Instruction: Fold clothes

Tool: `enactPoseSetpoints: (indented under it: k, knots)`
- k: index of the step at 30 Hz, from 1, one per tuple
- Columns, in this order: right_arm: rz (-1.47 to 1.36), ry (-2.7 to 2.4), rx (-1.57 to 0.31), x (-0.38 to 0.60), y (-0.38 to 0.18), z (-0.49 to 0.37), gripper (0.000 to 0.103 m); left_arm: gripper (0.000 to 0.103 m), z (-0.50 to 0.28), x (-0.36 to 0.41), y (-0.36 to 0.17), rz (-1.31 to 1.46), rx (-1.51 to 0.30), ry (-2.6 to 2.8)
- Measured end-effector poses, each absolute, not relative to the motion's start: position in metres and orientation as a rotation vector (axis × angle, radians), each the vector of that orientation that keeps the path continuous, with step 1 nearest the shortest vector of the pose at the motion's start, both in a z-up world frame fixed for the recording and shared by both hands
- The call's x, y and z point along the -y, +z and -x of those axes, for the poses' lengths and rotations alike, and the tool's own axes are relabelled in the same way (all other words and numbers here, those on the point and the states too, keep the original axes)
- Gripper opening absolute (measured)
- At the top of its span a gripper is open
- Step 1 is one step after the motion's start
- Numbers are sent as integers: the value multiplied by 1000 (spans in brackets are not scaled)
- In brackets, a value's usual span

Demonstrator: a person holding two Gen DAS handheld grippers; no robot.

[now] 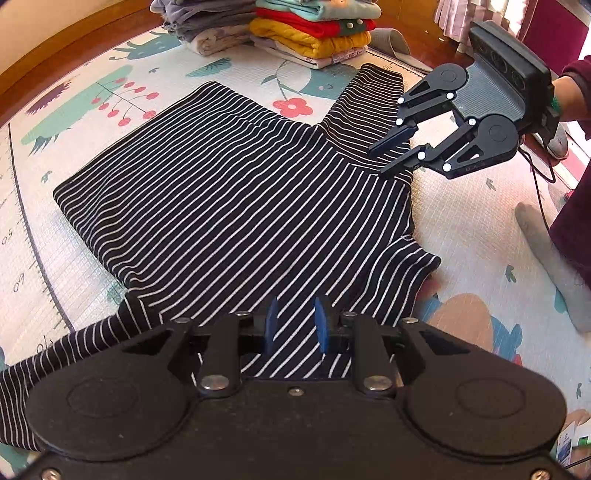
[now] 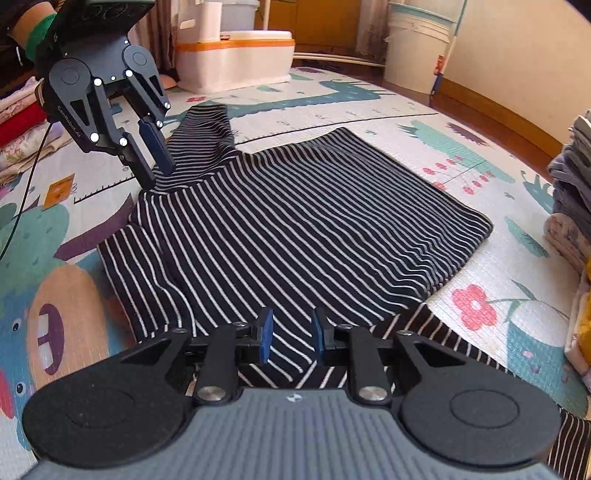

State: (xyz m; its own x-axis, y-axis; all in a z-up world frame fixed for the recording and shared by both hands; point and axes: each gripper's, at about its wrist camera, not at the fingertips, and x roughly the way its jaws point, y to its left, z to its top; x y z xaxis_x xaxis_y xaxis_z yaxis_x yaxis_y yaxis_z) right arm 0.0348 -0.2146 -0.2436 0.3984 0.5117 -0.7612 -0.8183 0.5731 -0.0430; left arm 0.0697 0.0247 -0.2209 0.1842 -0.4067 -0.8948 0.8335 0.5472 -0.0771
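A black long-sleeved shirt with thin white stripes (image 1: 236,192) (image 2: 295,221) lies flat on the play mat, both sleeves spread outward. My left gripper (image 1: 297,323) (image 2: 157,175) is open, its tips at the shoulder seam of one sleeve (image 2: 207,125), with striped cloth showing between the blue pads (image 1: 271,321). My right gripper (image 2: 291,334) (image 1: 380,160) is also open and hovers low over the opposite shoulder, where the other sleeve (image 1: 369,96) begins. Nothing is pinched in either one. The neckline (image 1: 424,266) faces the person.
The patterned play mat (image 1: 110,110) covers the floor. Two stacks of folded clothes (image 1: 314,33) (image 1: 207,26) stand at its far edge. A person's socked foot (image 1: 546,251) rests beside the collar. A white storage box (image 2: 236,55) and a bucket (image 2: 421,40) stand beyond the mat.
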Motion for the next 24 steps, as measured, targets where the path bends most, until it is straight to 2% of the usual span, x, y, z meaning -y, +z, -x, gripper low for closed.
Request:
enactPoseSetpoints:
  k: [2, 3, 5, 11, 15, 19, 24]
  knots:
    - [510, 896, -799, 205, -256, -24, 25, 23, -61, -30, -231, -483, -1082, -924]
    - [514, 904, -804, 204, -254, -21, 22, 26, -56, -33, -237, -480, -1096, -923]
    - [519, 915, -847, 200, -246, -24, 22, 26, -48, -38, -247, -475, -1122, -922]
    - [635, 1084, -867, 179, -212, -28, 22, 26, -72, -87, -229, -305, -1043, -766]
    - [666, 1175, -903, 153, -191, -64, 22, 26, -94, -124, -226, -248, -964, -592]
    - [719, 1162, -829, 113, -178, -118, 22, 26, -115, -167, -232, -180, -903, -412]
    - [678, 1114, -739, 57, -190, -167, 20, 26, -137, -212, -240, -127, -856, -252]
